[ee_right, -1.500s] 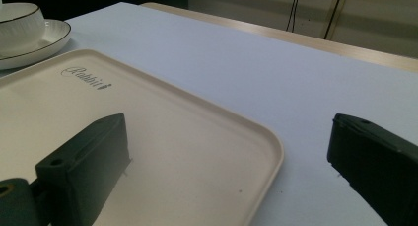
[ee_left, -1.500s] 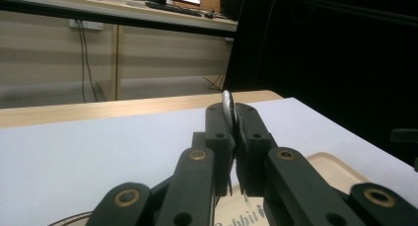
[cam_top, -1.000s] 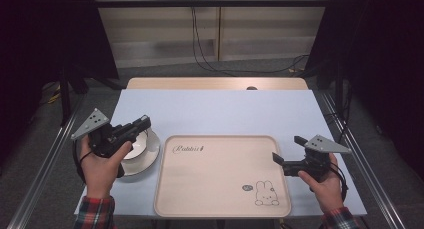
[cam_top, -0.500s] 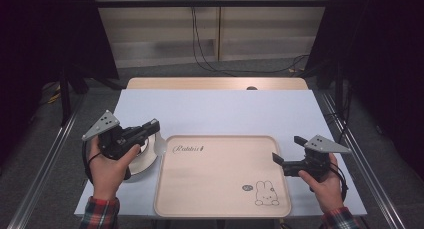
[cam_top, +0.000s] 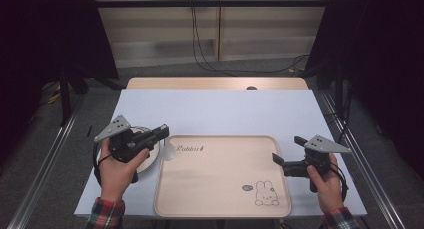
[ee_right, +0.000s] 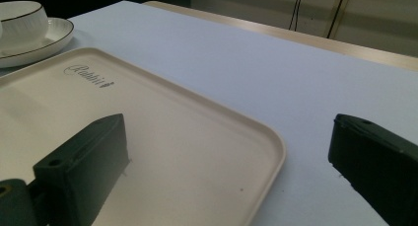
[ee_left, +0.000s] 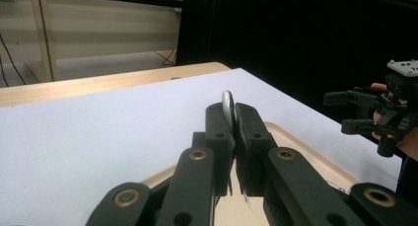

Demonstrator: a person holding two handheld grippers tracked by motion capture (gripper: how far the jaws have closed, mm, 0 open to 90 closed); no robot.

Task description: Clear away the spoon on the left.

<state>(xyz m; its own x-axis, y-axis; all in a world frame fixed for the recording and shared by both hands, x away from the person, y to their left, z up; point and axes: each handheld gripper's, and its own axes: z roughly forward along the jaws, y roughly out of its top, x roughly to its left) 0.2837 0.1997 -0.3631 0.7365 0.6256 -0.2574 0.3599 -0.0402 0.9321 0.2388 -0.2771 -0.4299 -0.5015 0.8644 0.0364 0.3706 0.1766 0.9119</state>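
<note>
My left gripper point(cam_top: 163, 132) point(ee_left: 234, 118) is shut on a thin silvery spoon point(ee_left: 227, 100), whose pale bowl point(cam_top: 169, 150) hangs over the left rim of the beige rabbit tray point(cam_top: 222, 176). Just left of it and partly under my left hand lies a white saucer point(cam_top: 149, 160). In the right gripper view a white gold-rimmed cup point(ee_right: 20, 18) stands on that saucer point(ee_right: 47, 38). My right gripper point(cam_top: 287, 149) point(ee_right: 229, 157) hovers open over the tray's right edge point(ee_right: 268, 152) with nothing between its jaws.
The tray lies on a pale blue table top point(cam_top: 215, 111) with a wooden strip point(cam_top: 215, 83) along its far side. Cables point(cam_top: 200, 44) run across the floor behind. Metal rails point(cam_top: 45, 164) flank the table.
My left gripper has moved right and slightly down with the spoon, from above the saucer to the tray's left rim. My right gripper has stayed where it was.
</note>
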